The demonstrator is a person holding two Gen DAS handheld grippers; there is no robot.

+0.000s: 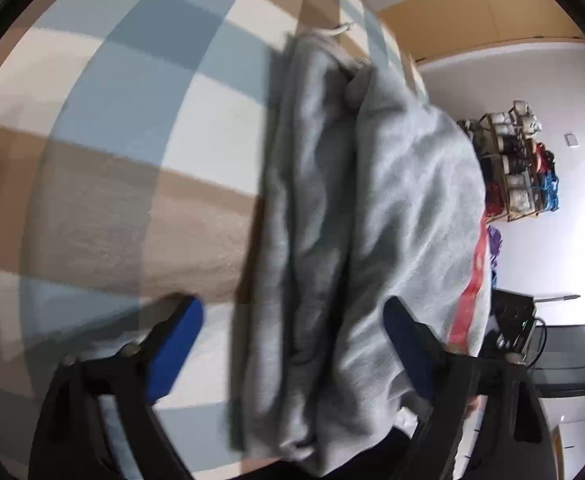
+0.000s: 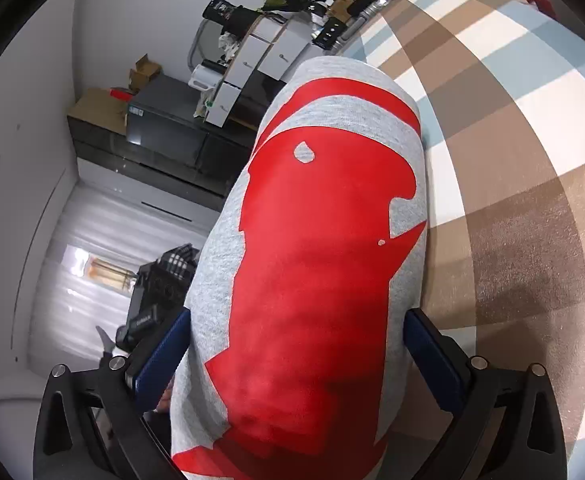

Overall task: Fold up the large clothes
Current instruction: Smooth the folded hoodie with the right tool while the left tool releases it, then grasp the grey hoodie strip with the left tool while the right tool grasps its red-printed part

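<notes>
We see a carpet (image 1: pixel 104 128) checked in blue, white and tan, with a grey sweatshirt (image 1: pixel 332 216) bundled on it. The left gripper (image 1: pixel 292 344) stands wide, its blue pads (image 1: pixel 172 344) clear of the cloth between them. The right gripper (image 2: pixel 297 352) straddles the red print (image 2: pixel 316 240); whether it pinches, we cannot tell. White walls, a dark cabinet (image 2: pixel 152 148), and a shelf (image 1: pixel 520 164) stand beyond.

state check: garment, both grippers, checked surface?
grey sweatshirt: bunched in folds, red print facing the right wrist camera
left gripper: open, cloth between its fingers, pads clear of it
right gripper: wide, cloth fills the gap; grip unclear
checked surface: flat under the garment
</notes>
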